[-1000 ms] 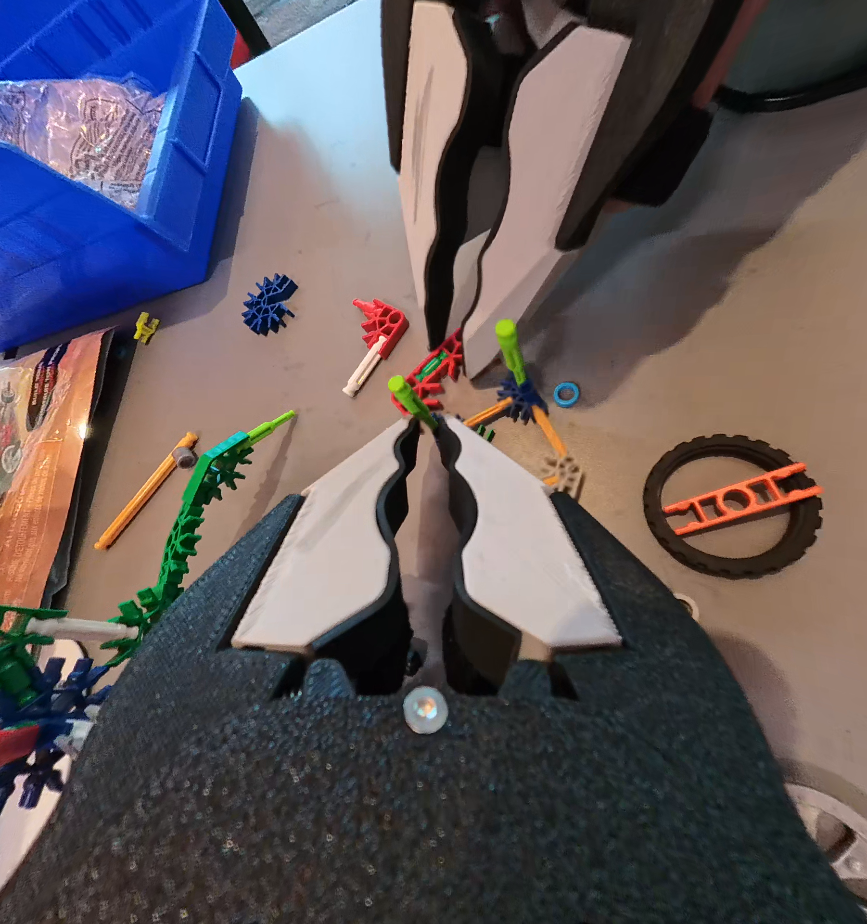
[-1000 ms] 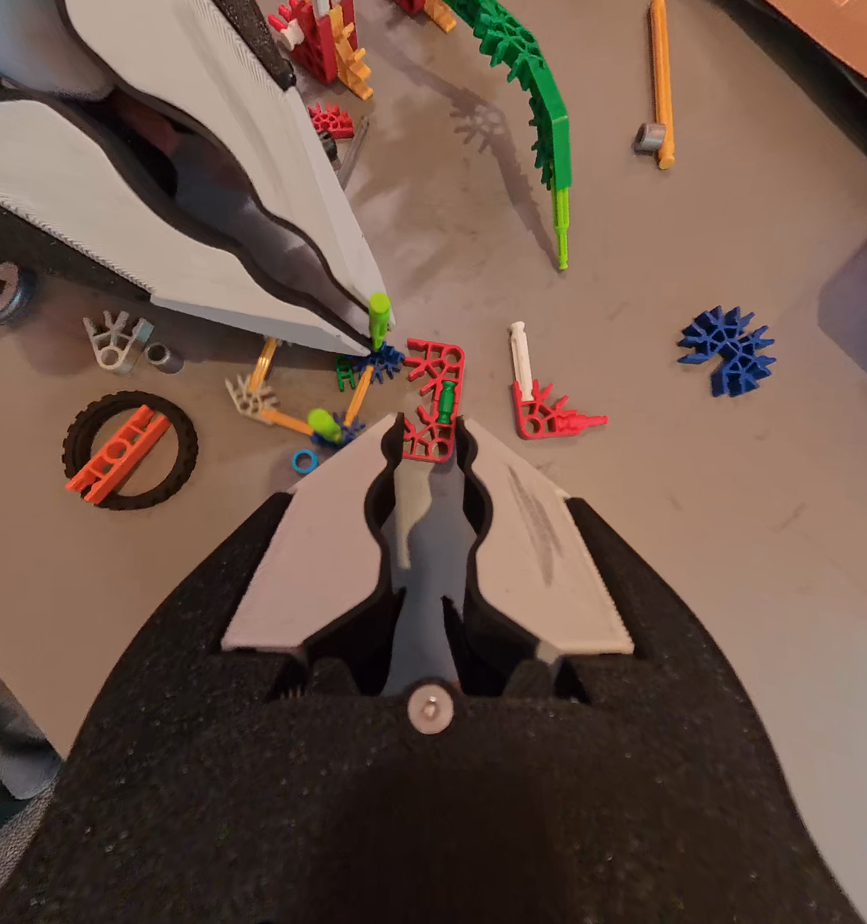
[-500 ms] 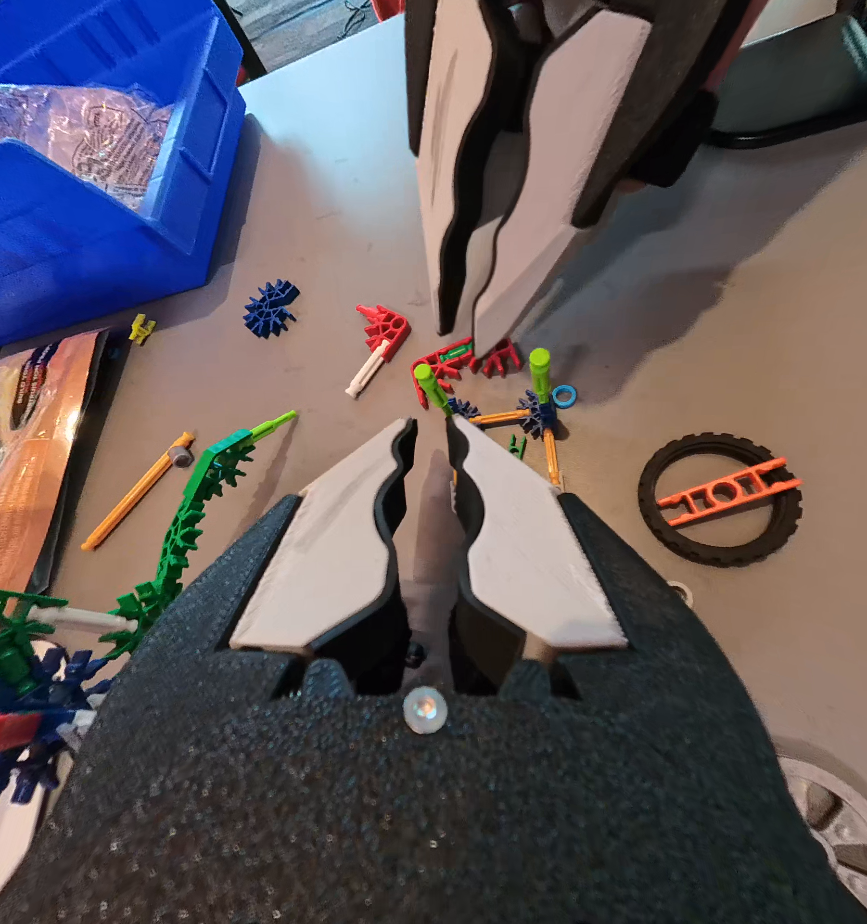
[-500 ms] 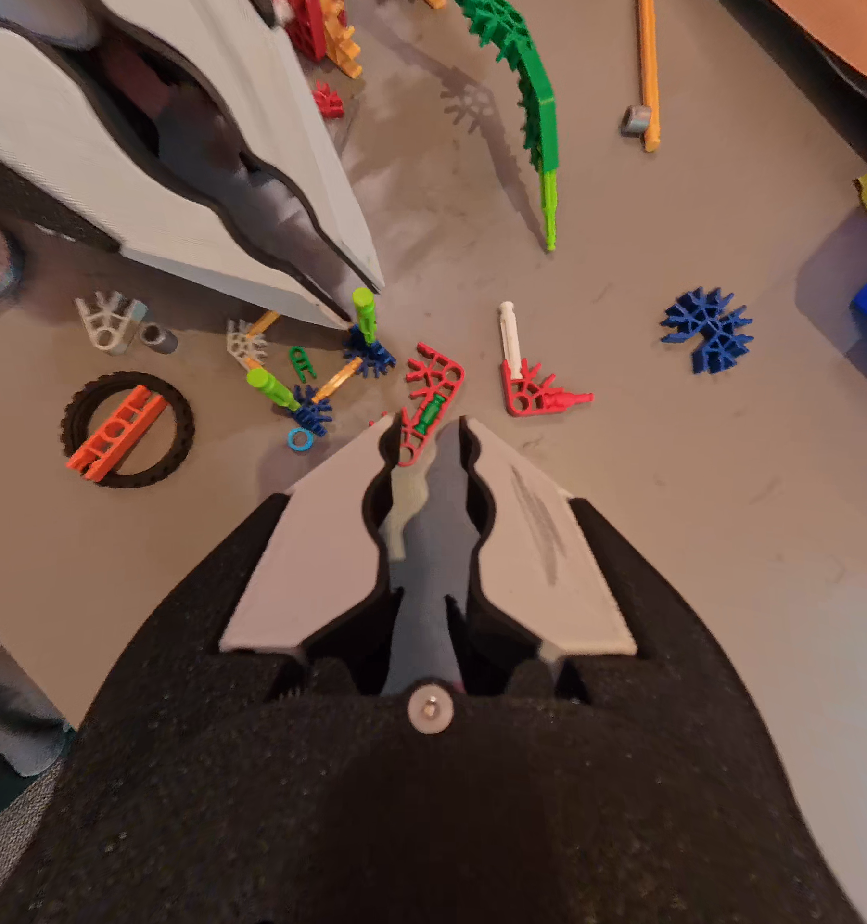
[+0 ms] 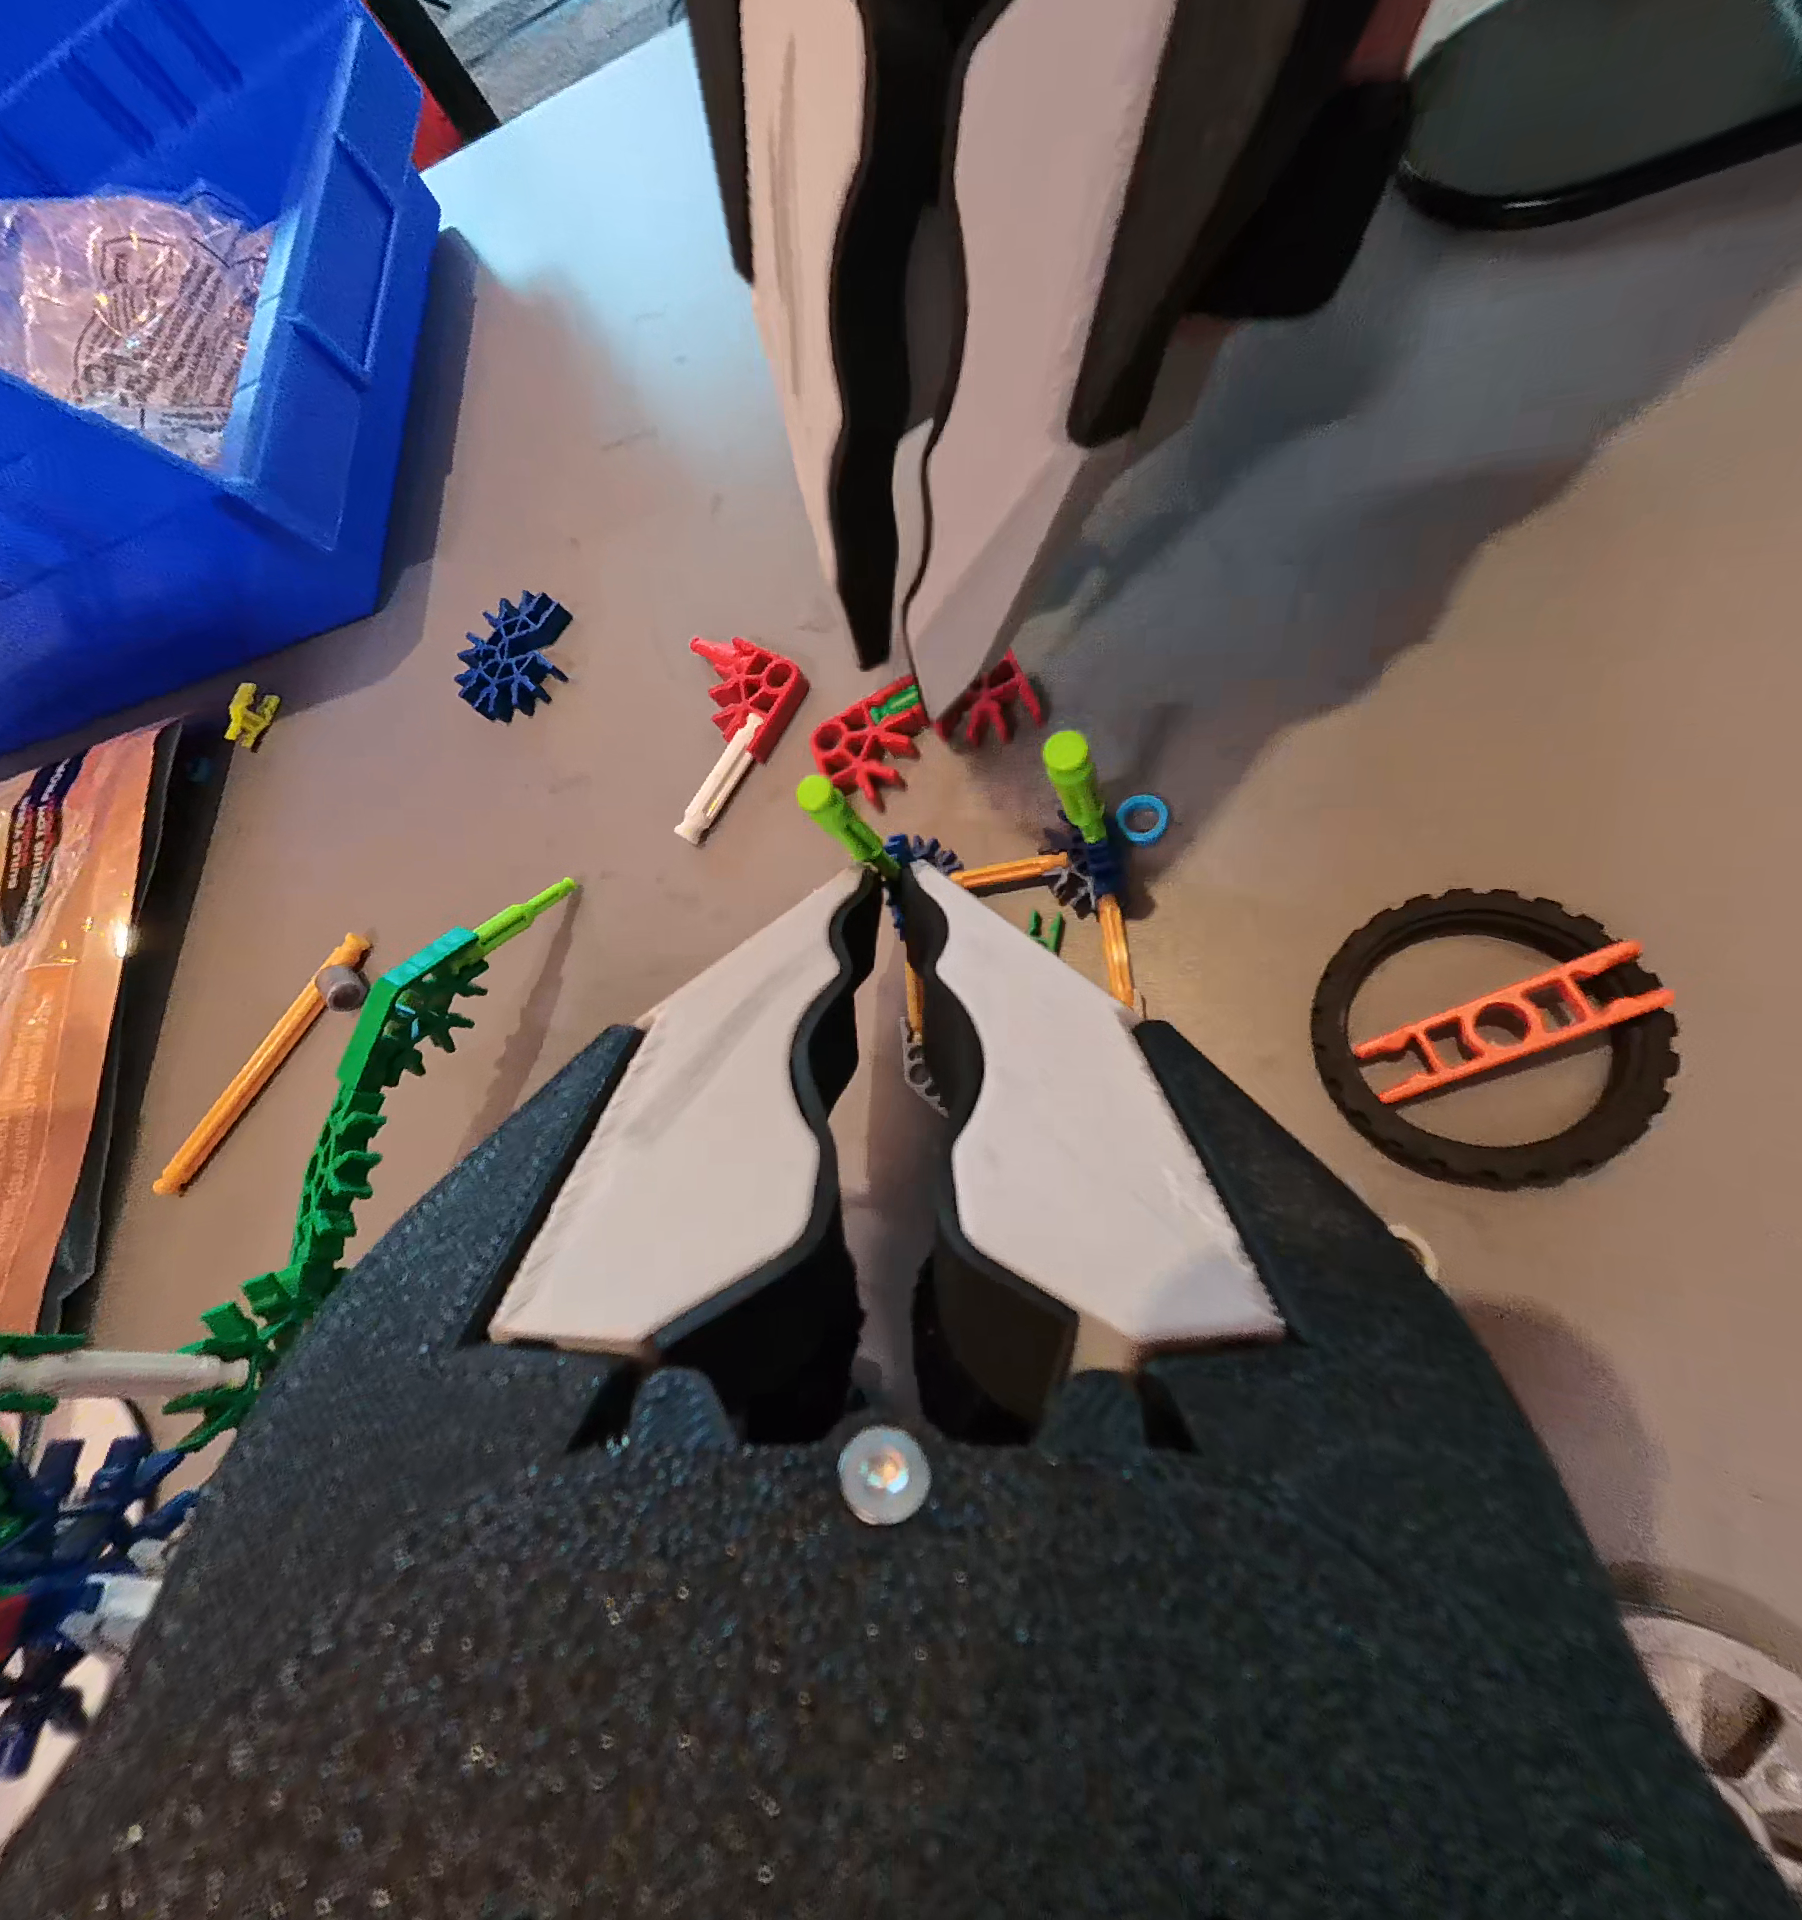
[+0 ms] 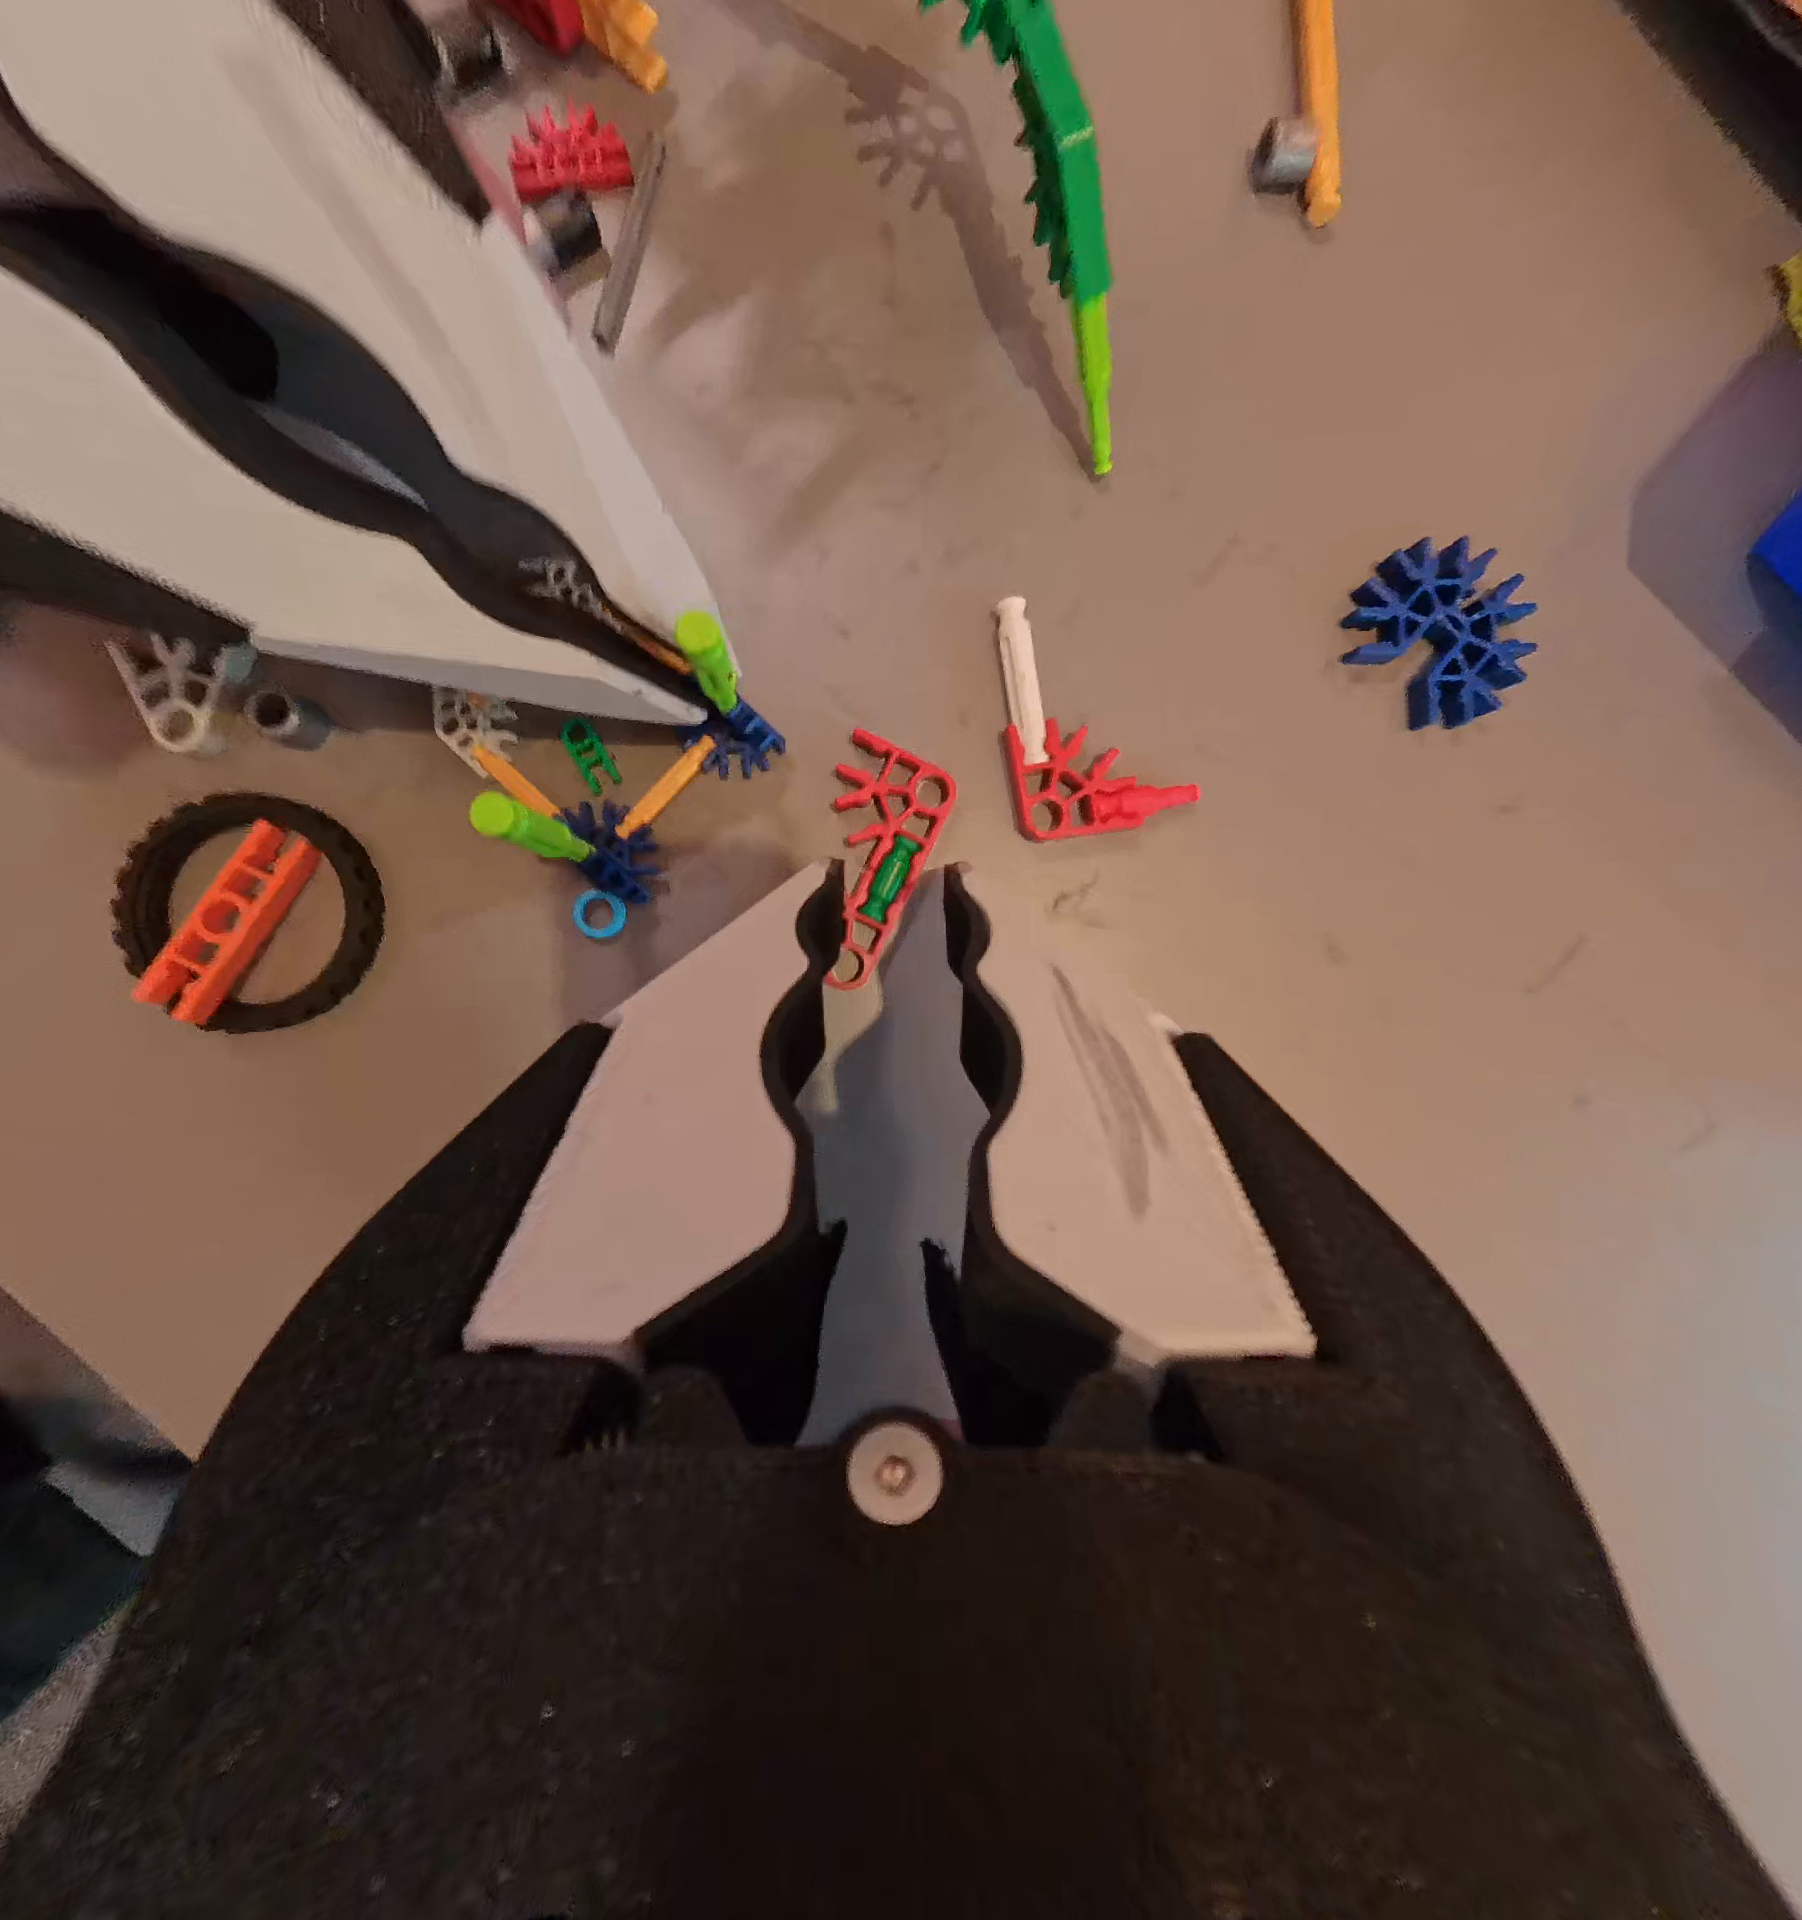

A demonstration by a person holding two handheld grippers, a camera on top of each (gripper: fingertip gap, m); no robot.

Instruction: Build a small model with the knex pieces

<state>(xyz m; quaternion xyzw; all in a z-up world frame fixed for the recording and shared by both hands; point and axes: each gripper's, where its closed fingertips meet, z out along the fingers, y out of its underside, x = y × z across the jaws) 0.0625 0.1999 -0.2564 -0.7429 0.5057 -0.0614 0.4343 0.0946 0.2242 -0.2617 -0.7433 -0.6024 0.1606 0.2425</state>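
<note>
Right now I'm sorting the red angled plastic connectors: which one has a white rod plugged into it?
The red corner connector lying apart, right of the right gripper; a white rod juts from it. The other red angled connector, between that gripper's fingertips, carries a short green piece.

Light warm and moderate — soft shadows on the table (image 5: 1499, 623) fall toward upper right in the left view. Far claw (image 6: 710, 696) slightly motion-blurred in both views. Strong wide-angle bending at edges — glare spot on the orange packet (image 5: 35, 997).

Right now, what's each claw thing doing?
Left gripper: shut on lime rod.
Right gripper: open, straddling red connector.
</note>
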